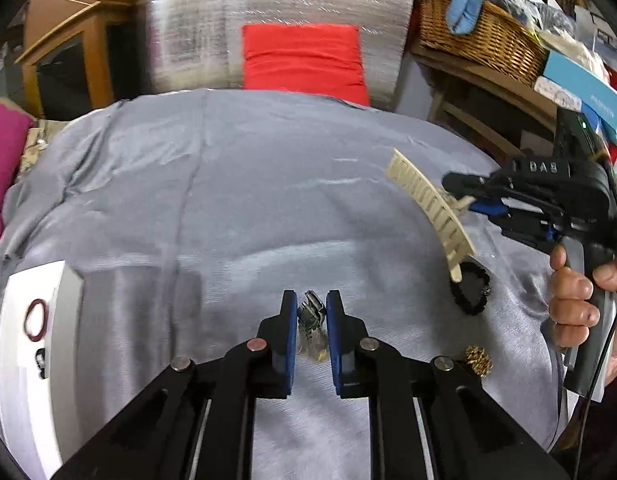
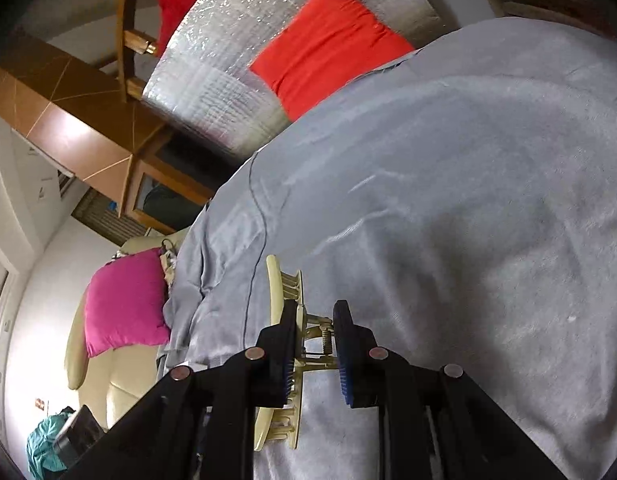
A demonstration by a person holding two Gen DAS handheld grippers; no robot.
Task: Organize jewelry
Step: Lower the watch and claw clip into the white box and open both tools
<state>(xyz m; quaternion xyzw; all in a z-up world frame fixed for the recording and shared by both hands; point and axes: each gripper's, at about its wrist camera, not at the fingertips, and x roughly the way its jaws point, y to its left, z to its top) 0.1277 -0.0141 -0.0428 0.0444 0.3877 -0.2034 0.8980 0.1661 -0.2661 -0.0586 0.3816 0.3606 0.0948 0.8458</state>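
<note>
While both pieces are up off the grey bedspread (image 1: 268, 184), I've got the left gripper (image 1: 312, 320) nearly closed on a small metal hair clip (image 1: 313, 312), pinched at the tips so it can't drop. The right gripper (image 2: 314, 344) has its jaws squeezed onto the spring hinge of the cream claw clip (image 1: 428, 204), teeth hanging clear. That white tray (image 1: 64, 300) at far left already holds a red ring band (image 1: 37, 319), so I reckon both go there; the black scrunchie (image 1: 470, 292) and gold piece (image 1: 478, 360) lie waiting on the bed.
</note>
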